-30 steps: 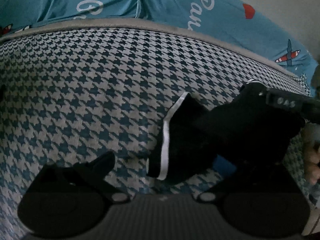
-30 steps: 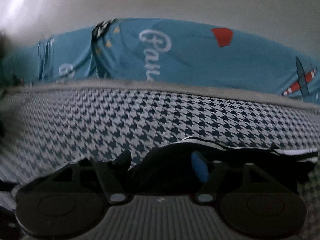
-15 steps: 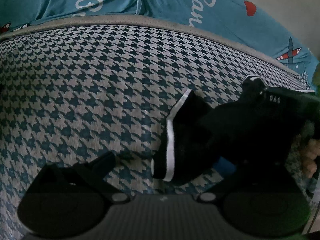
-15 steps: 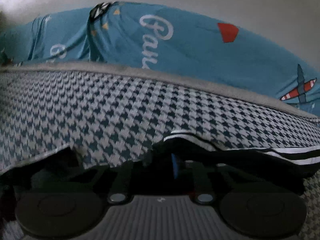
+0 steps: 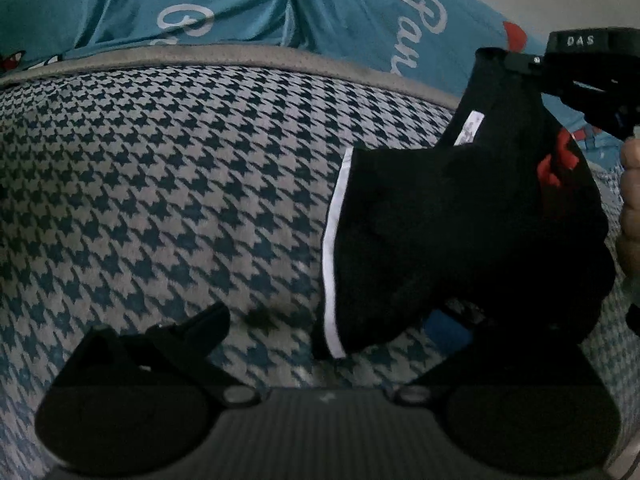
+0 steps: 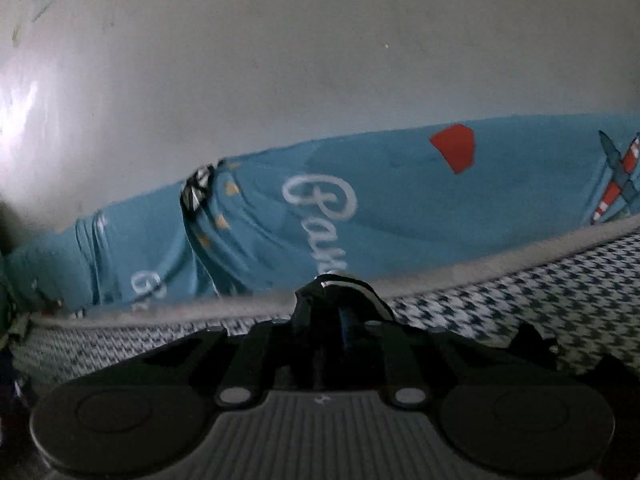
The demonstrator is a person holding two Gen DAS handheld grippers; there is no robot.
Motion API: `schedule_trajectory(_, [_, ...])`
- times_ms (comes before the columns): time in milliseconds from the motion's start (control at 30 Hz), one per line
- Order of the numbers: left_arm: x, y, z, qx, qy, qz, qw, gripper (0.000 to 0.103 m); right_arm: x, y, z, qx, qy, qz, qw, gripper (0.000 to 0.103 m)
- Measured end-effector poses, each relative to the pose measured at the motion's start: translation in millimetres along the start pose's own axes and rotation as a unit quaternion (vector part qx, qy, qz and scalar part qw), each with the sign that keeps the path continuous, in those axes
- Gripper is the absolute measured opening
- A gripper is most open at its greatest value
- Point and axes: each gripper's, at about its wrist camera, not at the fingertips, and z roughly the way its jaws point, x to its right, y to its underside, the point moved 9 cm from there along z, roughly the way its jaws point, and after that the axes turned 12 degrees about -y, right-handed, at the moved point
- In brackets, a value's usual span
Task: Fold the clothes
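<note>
Risen right gripper jaws closing on black garment.

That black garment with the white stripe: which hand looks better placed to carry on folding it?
Probably the right. Its tool is closing on the black garment, fabric pinched between the fingers and lifted, while the left tool hangs open beside it.

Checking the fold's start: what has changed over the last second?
The right tool closed on the black garment and lifted its edge off the houndstooth cover; its jaws are closing, cloth between them. The left tool stayed open and in place.
</note>
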Motion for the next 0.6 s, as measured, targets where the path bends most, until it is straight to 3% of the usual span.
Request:
schedule_trajectory(233, [-19,-21,-4,0.022,-0.021,-0.031,0.9991,0.103,-5,-40,17,0.072,-0.006,0.024,0.997,0.013])
schedule_trajectory(433, [-27,-25,-3,0.013,-0.019,-0.047,0.9986,0.103,20,-33,50,0.046,0.051,0.041,0.997,0.025])
schedule_trajectory(500, [-28,-24,-5,0.012,-0.02,-0.048,0.9986,0.103,25,-25,53,0.027,0.067,0.033,0.997,0.033])
schedule_trajectory(600, [-27,-24,-7,0.011,-0.016,-0.05,0.9986,0.103,27,-19,47,0.018,0.076,0.012,0.997,0.035])
